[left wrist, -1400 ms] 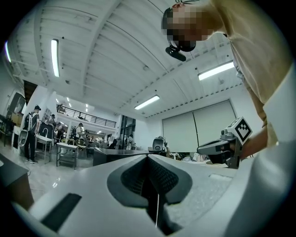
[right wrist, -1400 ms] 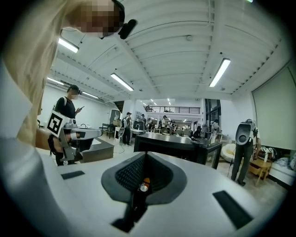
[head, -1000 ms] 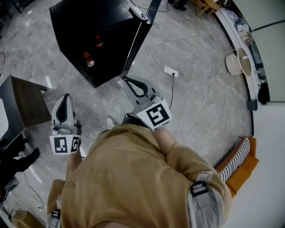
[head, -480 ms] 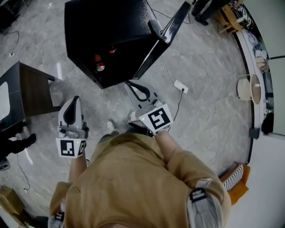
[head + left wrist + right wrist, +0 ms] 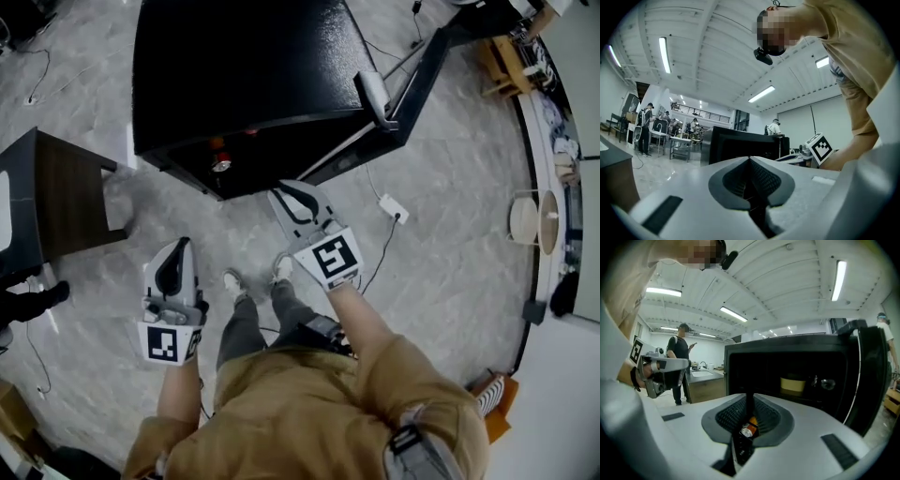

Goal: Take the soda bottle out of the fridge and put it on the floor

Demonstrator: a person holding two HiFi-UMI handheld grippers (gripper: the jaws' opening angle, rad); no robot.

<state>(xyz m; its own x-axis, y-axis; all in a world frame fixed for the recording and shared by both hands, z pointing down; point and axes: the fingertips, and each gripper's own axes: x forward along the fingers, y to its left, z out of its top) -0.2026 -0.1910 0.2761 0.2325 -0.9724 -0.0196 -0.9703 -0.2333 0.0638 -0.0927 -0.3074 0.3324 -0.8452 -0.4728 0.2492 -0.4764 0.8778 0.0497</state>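
Note:
The black fridge (image 5: 244, 75) stands with its door (image 5: 408, 89) swung open to the right. Low inside it I see the soda bottle (image 5: 221, 164), orange with a silver cap; the right gripper view shows that bottle (image 5: 749, 427) through the slot under my jaws. My right gripper (image 5: 286, 191) points at the opening, a short way from the bottle. Its jaws are together and just opening, with nothing between them. My left gripper (image 5: 180, 247) hangs lower left over the floor, shut and empty, aimed at the fridge (image 5: 740, 145).
A dark side table (image 5: 56, 202) stands left of the fridge. A white power strip (image 5: 394, 208) and its cable lie on the marble floor at the right. A yellow tub (image 5: 793, 384) sits on an upper fridge shelf. The person's shoes (image 5: 234, 281) are between the grippers.
The person has stepped toward the fridge, which now fills more of the head view. Both grippers came forward with them, the right one nearing the opening. Both stay shut.

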